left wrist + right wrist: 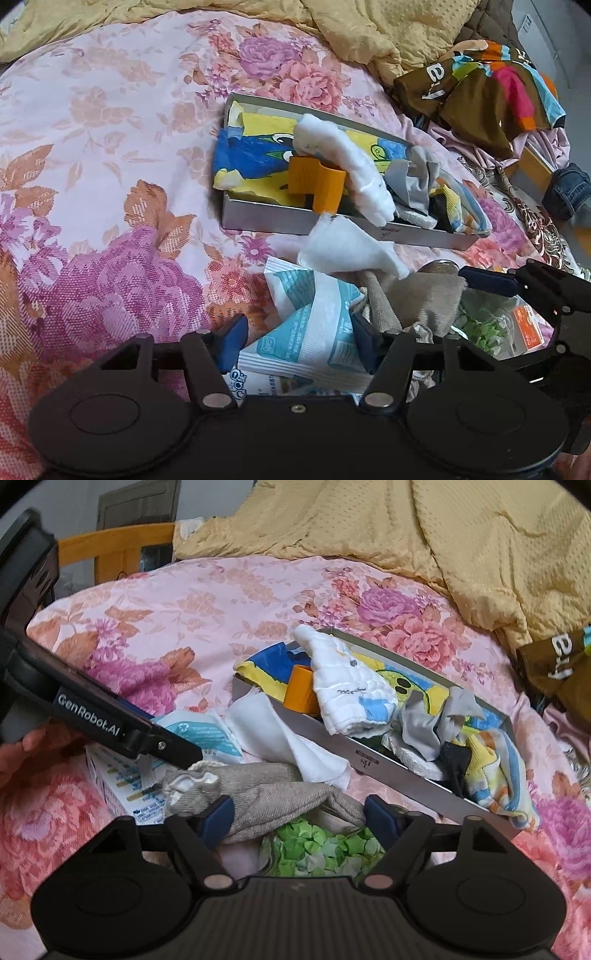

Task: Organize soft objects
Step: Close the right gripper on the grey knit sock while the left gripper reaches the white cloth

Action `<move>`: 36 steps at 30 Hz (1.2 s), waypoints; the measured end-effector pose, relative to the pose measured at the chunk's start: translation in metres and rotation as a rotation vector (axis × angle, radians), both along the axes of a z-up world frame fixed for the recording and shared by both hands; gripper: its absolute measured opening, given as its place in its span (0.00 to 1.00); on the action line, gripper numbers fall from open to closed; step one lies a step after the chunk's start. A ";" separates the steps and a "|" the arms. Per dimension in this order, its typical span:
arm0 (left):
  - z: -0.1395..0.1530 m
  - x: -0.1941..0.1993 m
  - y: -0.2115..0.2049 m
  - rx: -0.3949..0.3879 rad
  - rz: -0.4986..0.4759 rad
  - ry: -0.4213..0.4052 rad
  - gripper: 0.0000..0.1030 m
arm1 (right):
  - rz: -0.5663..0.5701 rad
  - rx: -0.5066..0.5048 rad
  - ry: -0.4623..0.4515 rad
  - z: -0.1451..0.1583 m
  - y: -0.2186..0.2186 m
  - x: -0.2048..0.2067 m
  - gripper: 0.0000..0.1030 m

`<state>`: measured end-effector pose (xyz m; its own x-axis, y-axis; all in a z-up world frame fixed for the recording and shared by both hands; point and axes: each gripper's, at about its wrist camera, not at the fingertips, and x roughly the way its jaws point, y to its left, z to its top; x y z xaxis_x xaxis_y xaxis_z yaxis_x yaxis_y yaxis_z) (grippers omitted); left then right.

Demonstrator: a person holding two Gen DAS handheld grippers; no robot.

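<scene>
Left gripper (295,343): jaws stand partly apart; a white-and-teal packet (314,332) lies between the blue fingers (232,341). Whether the pads press on it cannot be told.
Right gripper (299,818): jaws partly apart over the grey-beige cloth pouch (258,797). The pouch's bulk touches the left-hand finger (218,819); its tail runs to the right-hand one. A firm grip cannot be told.
Pouch: on the floral bedspread (92,147), at 12 o'clock from the right gripper and touching it; at 1 o'clock from the left gripper, just beside its right-hand finger.
Green pieces (321,845): in a clear wrap, directly under the right gripper's gap, at 6 o'clock from the pouch.
White cloth (288,734): flat on the bedspread, at 12 o'clock from the pouch, its far corner resting against the tray wall.
Metal tray (388,771): at 1 o'clock from the right gripper, near but apart. It holds a yellow-and-blue cartoon cloth (255,155), a white quilted cloth (347,690) draped over the near rim, an orange block (317,184), a grey rag (436,720) and a striped cloth (495,775) spilling over the right end.
Yellow quilt (443,535): bunched at 12 o'clock, well beyond the tray.
Brown multicoloured garment (487,96): at 2 o'clock from the left gripper, well apart.
</scene>
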<state>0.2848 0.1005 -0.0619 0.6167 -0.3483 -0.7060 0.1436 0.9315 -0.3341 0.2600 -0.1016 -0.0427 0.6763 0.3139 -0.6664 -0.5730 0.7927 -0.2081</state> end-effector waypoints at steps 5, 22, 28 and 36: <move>0.002 -0.002 -0.004 0.016 -0.013 -0.011 0.60 | 0.010 -0.039 -0.028 -0.001 0.006 -0.005 0.63; 0.011 -0.014 -0.021 0.098 -0.034 -0.053 0.57 | -0.003 -0.055 -0.077 0.001 0.010 -0.018 0.32; 0.017 -0.021 -0.025 0.110 -0.030 -0.075 0.57 | -0.009 -0.040 -0.078 0.004 0.011 -0.026 0.16; 0.024 -0.036 -0.028 0.098 -0.010 -0.069 0.56 | -0.023 -0.021 -0.063 0.010 0.001 -0.042 0.12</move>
<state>0.2489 0.0724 -0.0378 0.6616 -0.2863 -0.6930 0.1726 0.9576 -0.2309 0.2183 -0.1001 -0.0325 0.7238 0.2843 -0.6287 -0.5402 0.8004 -0.2598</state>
